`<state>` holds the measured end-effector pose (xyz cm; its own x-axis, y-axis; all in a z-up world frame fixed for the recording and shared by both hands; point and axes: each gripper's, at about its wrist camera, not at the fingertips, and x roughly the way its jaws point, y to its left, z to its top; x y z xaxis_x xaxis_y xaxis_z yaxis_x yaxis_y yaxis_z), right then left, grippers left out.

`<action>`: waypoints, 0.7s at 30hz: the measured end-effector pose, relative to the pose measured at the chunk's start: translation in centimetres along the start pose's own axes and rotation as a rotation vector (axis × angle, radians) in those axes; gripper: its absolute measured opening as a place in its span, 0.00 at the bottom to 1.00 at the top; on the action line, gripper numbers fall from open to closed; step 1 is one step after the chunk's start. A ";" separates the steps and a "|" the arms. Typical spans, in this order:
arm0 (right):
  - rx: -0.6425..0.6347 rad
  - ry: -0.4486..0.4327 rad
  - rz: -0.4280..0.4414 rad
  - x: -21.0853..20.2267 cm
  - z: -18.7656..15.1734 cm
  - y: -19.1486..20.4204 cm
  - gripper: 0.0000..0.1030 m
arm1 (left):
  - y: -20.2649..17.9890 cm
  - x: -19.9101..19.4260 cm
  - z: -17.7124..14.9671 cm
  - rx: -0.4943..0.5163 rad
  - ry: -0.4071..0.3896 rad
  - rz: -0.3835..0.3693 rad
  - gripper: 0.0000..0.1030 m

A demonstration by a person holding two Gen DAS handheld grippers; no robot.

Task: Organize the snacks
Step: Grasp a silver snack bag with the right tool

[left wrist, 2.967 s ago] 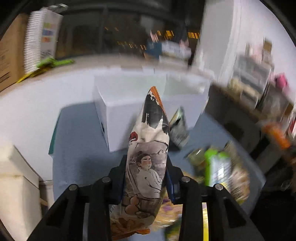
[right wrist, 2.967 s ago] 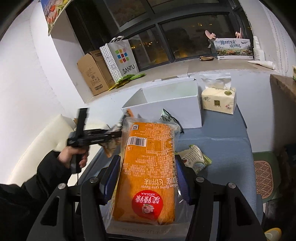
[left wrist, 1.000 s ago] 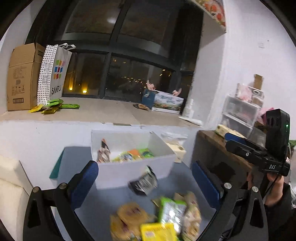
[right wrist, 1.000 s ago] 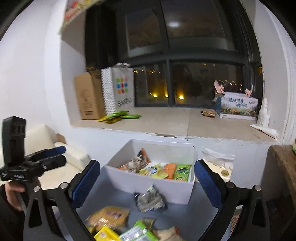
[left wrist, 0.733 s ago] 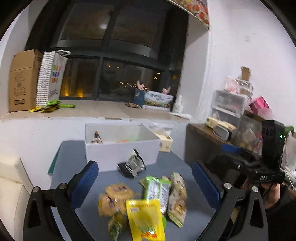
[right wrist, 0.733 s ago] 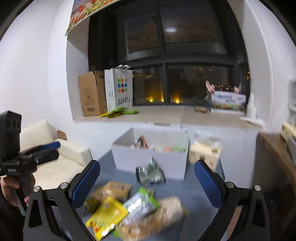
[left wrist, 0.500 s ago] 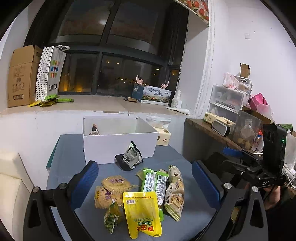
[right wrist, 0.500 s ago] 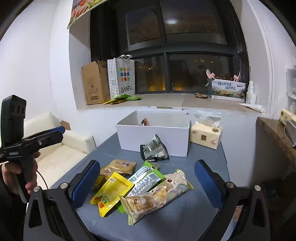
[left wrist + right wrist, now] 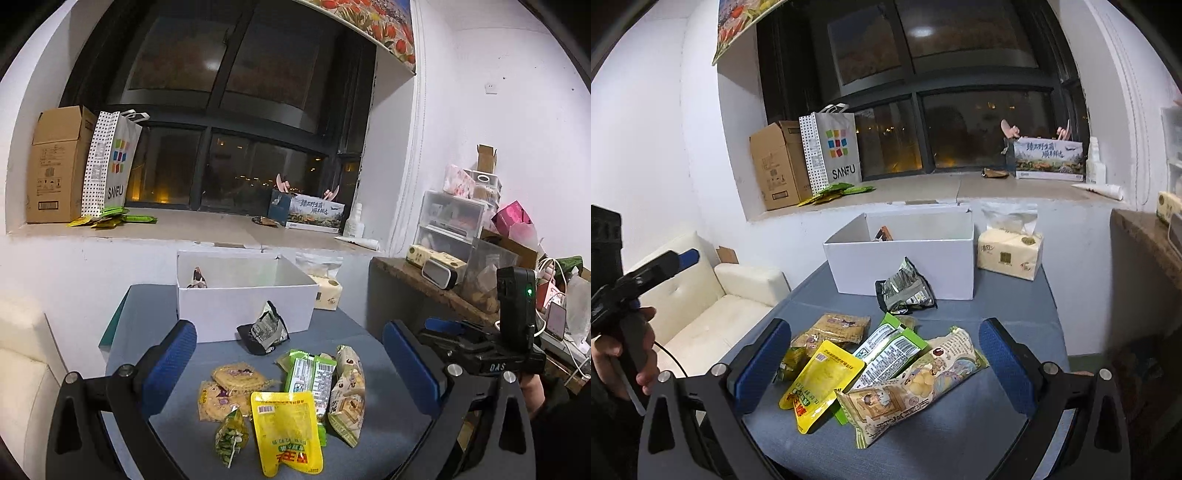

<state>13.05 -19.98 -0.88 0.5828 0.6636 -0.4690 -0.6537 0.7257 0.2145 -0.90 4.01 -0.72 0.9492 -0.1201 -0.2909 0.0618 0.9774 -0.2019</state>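
both tools are held back from the grey-blue table (image 9: pixel 1015 317), which keeps the whole pile in sight. the left gripper (image 9: pixel 295 358) has its blue-padded jaws spread wide and holds nothing; the right gripper (image 9: pixel 886 362) is likewise spread and empty. the loose snack packets lie heaped just ahead of both, the yellow plastic pouch (image 9: pixel 286 424) nearest the left tool. the open white cardboard box (image 9: pixel 243 295) stands beyond the heap, a crumpled silver-black foil packet (image 9: pixel 905 288) against its front wall. judged next: pick one packet each.
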 end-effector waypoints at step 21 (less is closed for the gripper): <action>0.011 0.244 -0.025 15.7 4.0 -0.2 1.00 | 1.4 0.6 -1.8 -0.041 0.049 0.019 1.00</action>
<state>24.26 -9.04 -4.88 0.4642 0.5825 -0.6673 -0.6344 0.7444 0.2085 -0.81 5.02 -2.89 0.9338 -0.1113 -0.3400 0.0306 0.9718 -0.2340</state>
